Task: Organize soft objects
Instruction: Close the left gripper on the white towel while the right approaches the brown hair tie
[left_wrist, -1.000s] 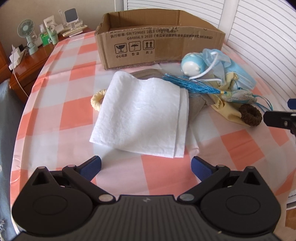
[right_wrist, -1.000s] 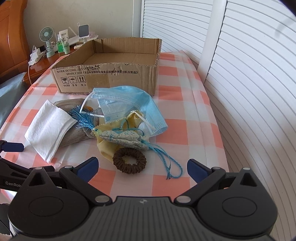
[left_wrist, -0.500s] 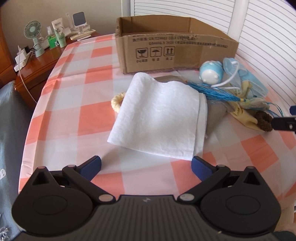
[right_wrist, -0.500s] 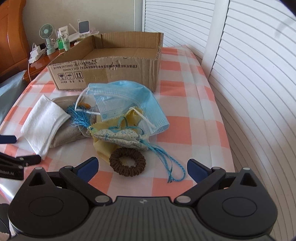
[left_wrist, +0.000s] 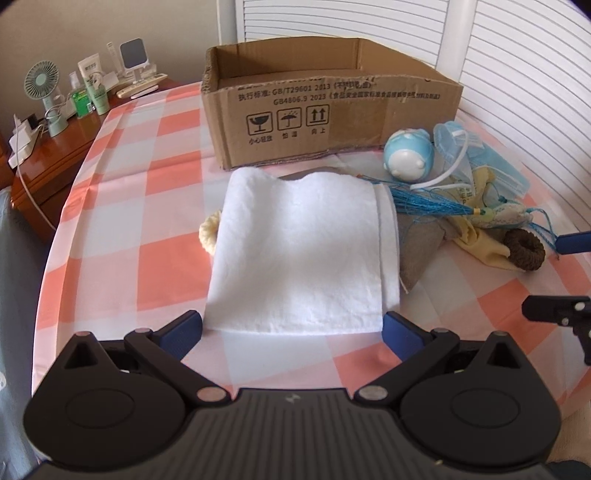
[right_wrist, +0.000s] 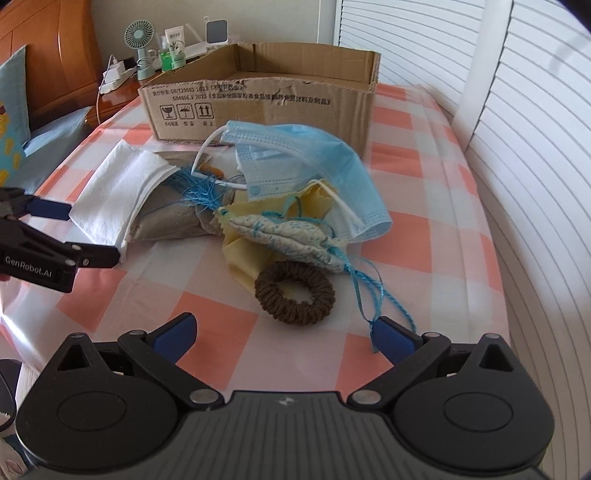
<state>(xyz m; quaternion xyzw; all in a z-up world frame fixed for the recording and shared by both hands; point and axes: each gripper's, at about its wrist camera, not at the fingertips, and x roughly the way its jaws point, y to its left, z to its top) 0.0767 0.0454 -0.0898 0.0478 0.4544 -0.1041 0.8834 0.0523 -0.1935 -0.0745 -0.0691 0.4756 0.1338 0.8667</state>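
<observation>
A folded white towel (left_wrist: 303, 254) lies on the checked tablecloth, its near edge between the fingers of my open left gripper (left_wrist: 293, 334). A cream hair tie (left_wrist: 208, 234) peeks out at its left, a grey cloth (left_wrist: 419, 240) at its right. In the right wrist view a brown scrunchie (right_wrist: 295, 291) lies just ahead of my open right gripper (right_wrist: 284, 338). Behind it sit a patterned sachet with blue cord (right_wrist: 284, 236), a yellow cloth (right_wrist: 251, 258), blue face masks (right_wrist: 306, 158) and the towel (right_wrist: 118, 192). The empty cardboard box (left_wrist: 332, 103) stands at the back.
A blue-and-white round toy (left_wrist: 408, 155) rests by the box's right corner. A wooden bedside table (left_wrist: 48, 147) with a small fan (left_wrist: 40, 85) and bottles stands far left. White louvred shutters (right_wrist: 517, 147) run along the right. The tablecloth (left_wrist: 129, 221) drops off at its left edge.
My left gripper has moved forward and turned right until the towel's near edge lies between its fingers. My right gripper has closed in on the brown scrunchie. Both stay open.
</observation>
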